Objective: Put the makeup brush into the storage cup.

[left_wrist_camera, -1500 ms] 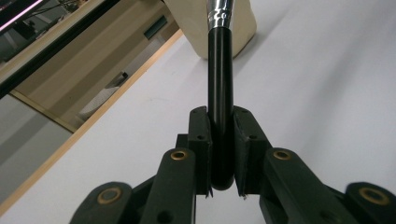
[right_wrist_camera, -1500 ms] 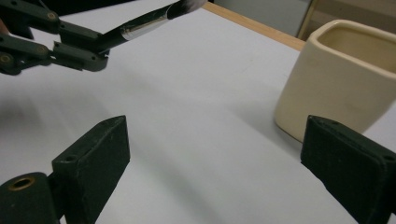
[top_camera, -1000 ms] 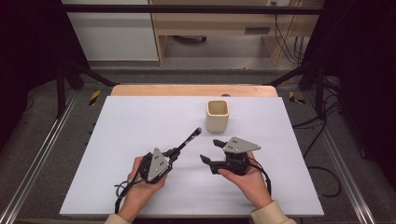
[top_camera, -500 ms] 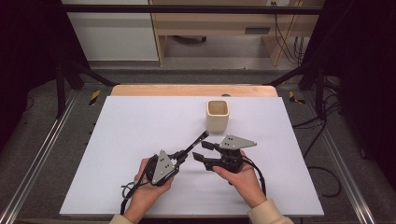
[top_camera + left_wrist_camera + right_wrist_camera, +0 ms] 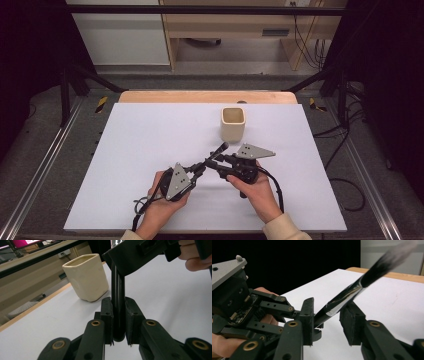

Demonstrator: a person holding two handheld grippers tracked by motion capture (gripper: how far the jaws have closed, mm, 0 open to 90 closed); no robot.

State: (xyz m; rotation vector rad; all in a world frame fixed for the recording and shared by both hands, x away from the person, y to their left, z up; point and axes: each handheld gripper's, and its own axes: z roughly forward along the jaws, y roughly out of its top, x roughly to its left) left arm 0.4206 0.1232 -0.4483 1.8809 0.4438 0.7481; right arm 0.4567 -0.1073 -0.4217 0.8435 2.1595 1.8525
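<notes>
Item: one brush (image 5: pixel 212 155), clamped by its handle in the left hand-held gripper (image 5: pixel 196 169), bristles pointed toward the cup (image 5: pixel 233 123). The right hand-held gripper (image 5: pixel 223 166) was held open astride the shaft, not gripping it.

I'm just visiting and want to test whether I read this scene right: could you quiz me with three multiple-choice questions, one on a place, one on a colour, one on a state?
1. Where does the cup stand?
A. beyond the grippers, toward the table's far edge
B. by the person's left elbow
C. on the floor

2. What colour is the cup?
A. red
B. cream
C. blue

3. How does the left gripper stand?
A. wide open
B. shut on the brush
C. shut on the cup

Answers:
1 A, the high view shows it farther up the white table than both hands.
2 B, pale cream in the left gripper view.
3 B, its jaws clamp the black handle, while the right gripper stands open around the brush.
</notes>
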